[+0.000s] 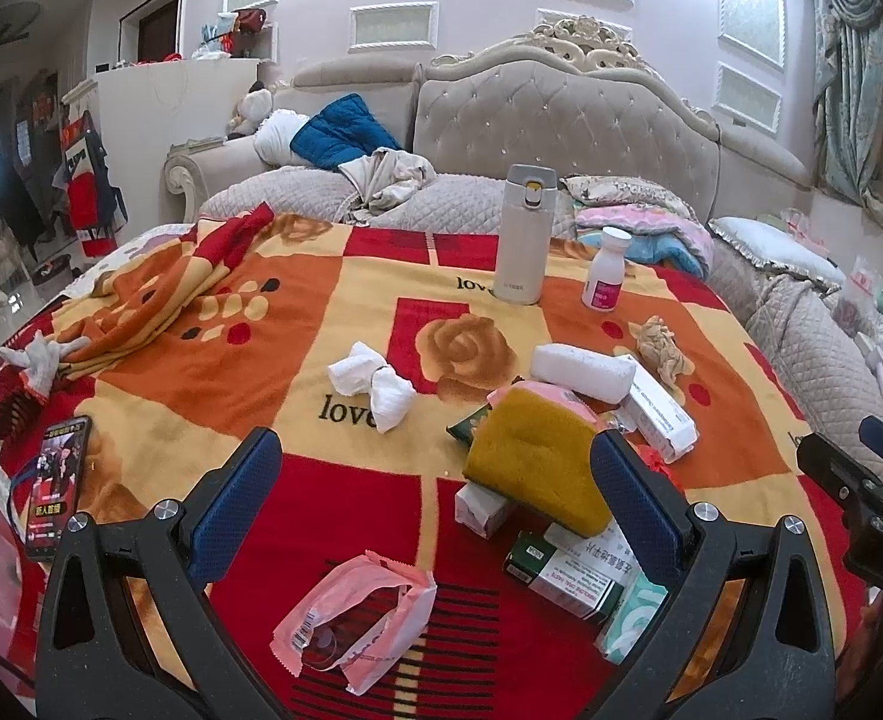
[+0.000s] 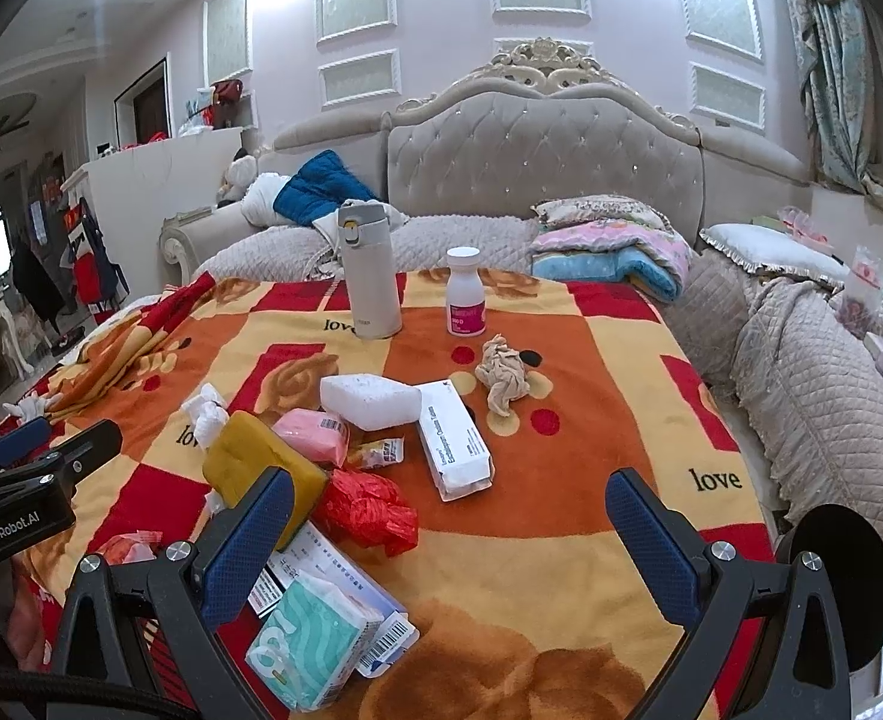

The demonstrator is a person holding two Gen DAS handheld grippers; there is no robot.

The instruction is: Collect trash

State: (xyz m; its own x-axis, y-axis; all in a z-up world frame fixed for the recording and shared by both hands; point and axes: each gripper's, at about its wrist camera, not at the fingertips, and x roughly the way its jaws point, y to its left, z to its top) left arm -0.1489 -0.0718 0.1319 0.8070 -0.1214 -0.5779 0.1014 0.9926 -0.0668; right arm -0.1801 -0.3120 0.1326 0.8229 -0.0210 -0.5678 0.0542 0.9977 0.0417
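Pink wrapper [image 1: 354, 618] between gaping left tongs [image 1: 435, 516], red crumpled bag [image 2: 366, 510] just ahead of gaping right tongs [image 2: 450, 546]

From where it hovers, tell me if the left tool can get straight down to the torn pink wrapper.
Probably yes. The left tool is open, and the torn pink wrapper lies alone on the blanket between its fingers, nothing on top; the yellow sponge sits off to the right.
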